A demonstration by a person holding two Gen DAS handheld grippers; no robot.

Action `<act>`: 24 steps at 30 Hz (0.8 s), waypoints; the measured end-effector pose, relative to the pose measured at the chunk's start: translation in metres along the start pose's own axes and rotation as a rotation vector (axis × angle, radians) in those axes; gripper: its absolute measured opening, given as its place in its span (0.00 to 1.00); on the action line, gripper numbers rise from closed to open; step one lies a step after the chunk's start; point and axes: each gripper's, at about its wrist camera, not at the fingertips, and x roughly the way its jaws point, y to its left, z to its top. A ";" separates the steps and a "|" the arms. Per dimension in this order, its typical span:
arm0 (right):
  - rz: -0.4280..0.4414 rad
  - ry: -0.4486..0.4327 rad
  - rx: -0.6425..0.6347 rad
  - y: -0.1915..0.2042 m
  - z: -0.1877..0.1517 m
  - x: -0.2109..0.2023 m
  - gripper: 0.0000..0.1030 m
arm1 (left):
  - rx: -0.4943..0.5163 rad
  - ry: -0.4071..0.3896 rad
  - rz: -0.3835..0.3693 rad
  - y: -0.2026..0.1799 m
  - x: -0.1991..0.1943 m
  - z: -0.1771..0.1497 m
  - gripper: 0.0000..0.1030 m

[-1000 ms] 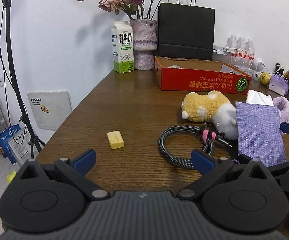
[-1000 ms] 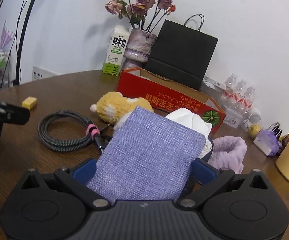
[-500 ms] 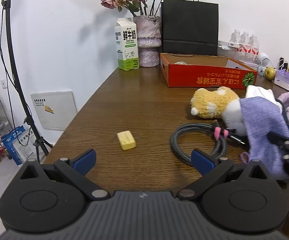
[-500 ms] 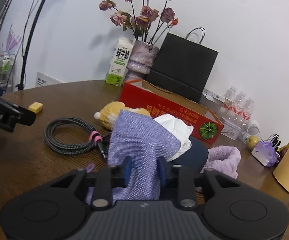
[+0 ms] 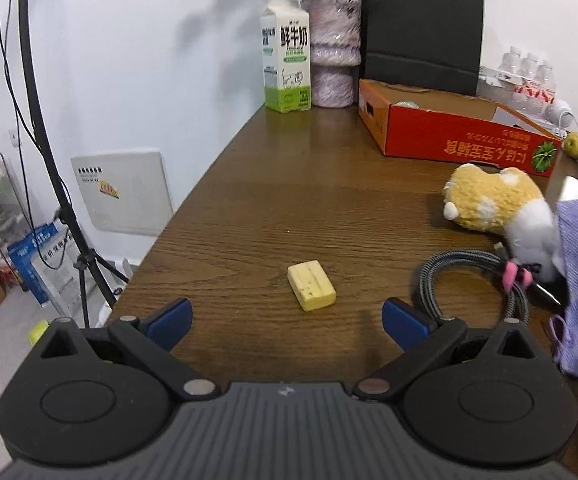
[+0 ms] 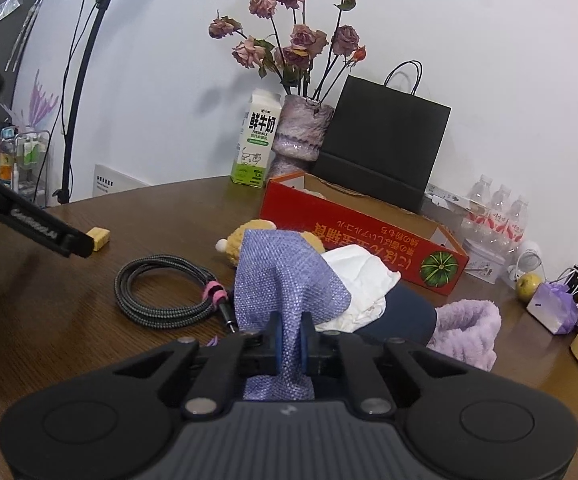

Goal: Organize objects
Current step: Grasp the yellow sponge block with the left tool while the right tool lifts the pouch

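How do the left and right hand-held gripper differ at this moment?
The left hand-held gripper is open and holds nothing; the right hand-held gripper is shut on the purple cloth bag, which bunches between its pads. The left one faces the small yellow block on the bare table; the right one faces the plush toy and tissue. Both are black with blue pads.

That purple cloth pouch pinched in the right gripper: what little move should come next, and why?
Probably a short lift. The right gripper is shut on the purple cloth pouch, whose far end is draped over the plush toy and the white tissue. Raising it should free it before carrying it anywhere, perhaps to the red cardboard box.
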 end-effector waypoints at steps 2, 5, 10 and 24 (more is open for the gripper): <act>0.004 -0.001 0.003 0.000 0.000 0.000 0.07 | -0.002 0.003 0.009 -0.002 0.007 0.003 1.00; 0.009 0.000 0.006 0.000 0.000 0.000 0.07 | -0.009 0.004 0.029 -0.004 0.017 0.007 0.93; 0.017 0.001 0.009 -0.001 0.000 0.002 0.07 | -0.025 0.014 -0.004 -0.006 0.024 0.011 0.34; 0.084 -0.038 0.061 -0.012 0.002 -0.012 0.07 | 0.020 -0.037 -0.061 -0.023 -0.015 -0.008 0.22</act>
